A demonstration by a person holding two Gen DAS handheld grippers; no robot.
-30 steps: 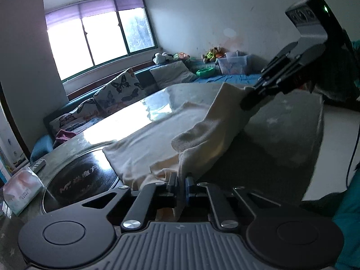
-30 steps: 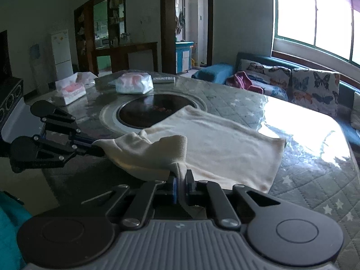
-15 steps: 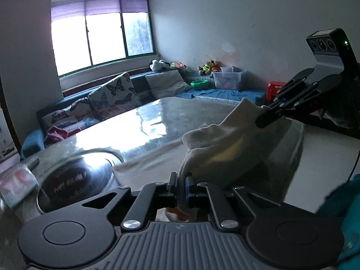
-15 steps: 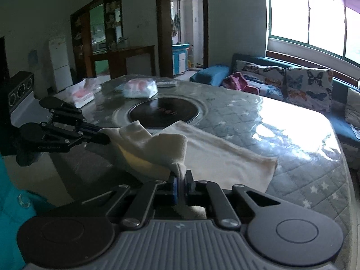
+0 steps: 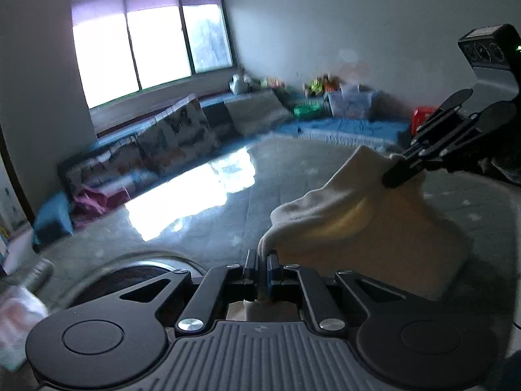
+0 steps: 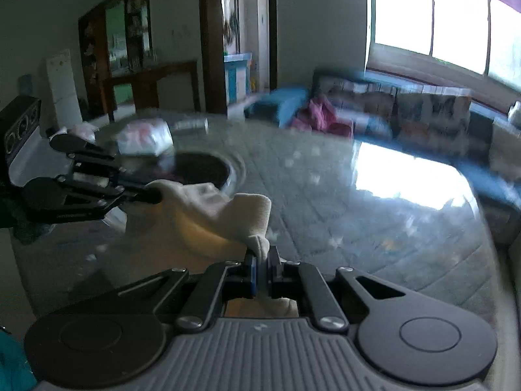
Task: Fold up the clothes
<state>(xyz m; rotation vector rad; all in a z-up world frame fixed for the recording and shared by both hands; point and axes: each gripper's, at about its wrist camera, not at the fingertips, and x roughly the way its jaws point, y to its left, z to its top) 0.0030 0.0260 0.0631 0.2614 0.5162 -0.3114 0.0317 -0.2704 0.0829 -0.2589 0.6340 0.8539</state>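
Note:
A cream cloth point(image 5: 368, 228) hangs between both grippers above the grey quilted table point(image 5: 208, 215). My left gripper point(image 5: 263, 257) is shut on one corner of it. Its other corner is pinched by the right gripper point(image 5: 390, 179), seen at the right of the left wrist view. In the right wrist view my right gripper point(image 6: 262, 257) is shut on the cream cloth point(image 6: 208, 215), and the left gripper point(image 6: 156, 195) holds the far corner at the left. The cloth sags in a fold between them, and its lower part is hidden behind the gripper bodies.
A round dark hotplate point(image 6: 202, 169) is set into the table, with tissue packs point(image 6: 143, 138) beyond it. A sofa with patterned cushions point(image 5: 176, 137) runs under the window. The glossy tabletop point(image 6: 407, 182) reflects the window. Both views are motion-blurred.
Both grippers have pulled the cloth back toward the near table edge. It lay spread across the table a second ago and now hangs bunched between them, off the tabletop's middle.

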